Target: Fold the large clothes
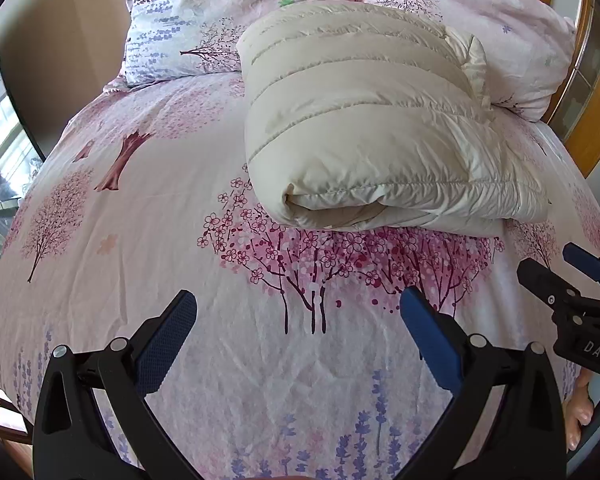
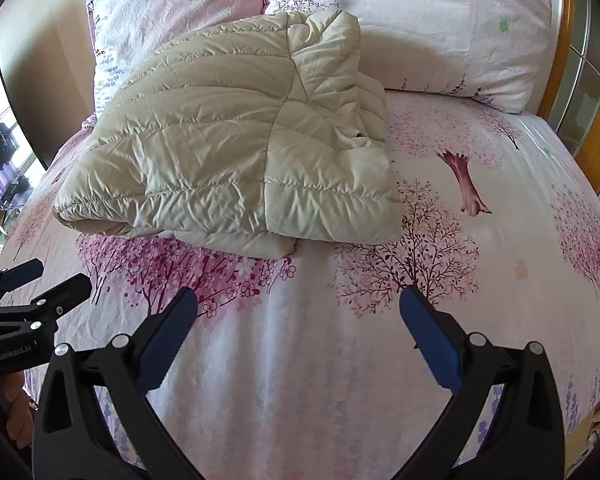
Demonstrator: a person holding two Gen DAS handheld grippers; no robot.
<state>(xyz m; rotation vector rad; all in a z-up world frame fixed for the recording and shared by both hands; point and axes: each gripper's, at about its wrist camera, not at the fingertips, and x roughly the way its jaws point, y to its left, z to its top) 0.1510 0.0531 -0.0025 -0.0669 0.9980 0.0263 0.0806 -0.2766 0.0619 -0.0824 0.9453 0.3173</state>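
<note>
A cream quilted down jacket lies folded into a thick bundle on the bed, near the pillows; it also shows in the right wrist view. My left gripper is open and empty, hovering over the sheet a short way in front of the jacket. My right gripper is open and empty too, over the sheet in front of the jacket's right part. The right gripper shows at the right edge of the left wrist view. The left gripper shows at the left edge of the right wrist view. Neither touches the jacket.
The bed sheet is pink-white with tree and blossom prints. Two matching pillows lie behind the jacket. A wooden headboard runs along the right. A window and dark furniture are at the left.
</note>
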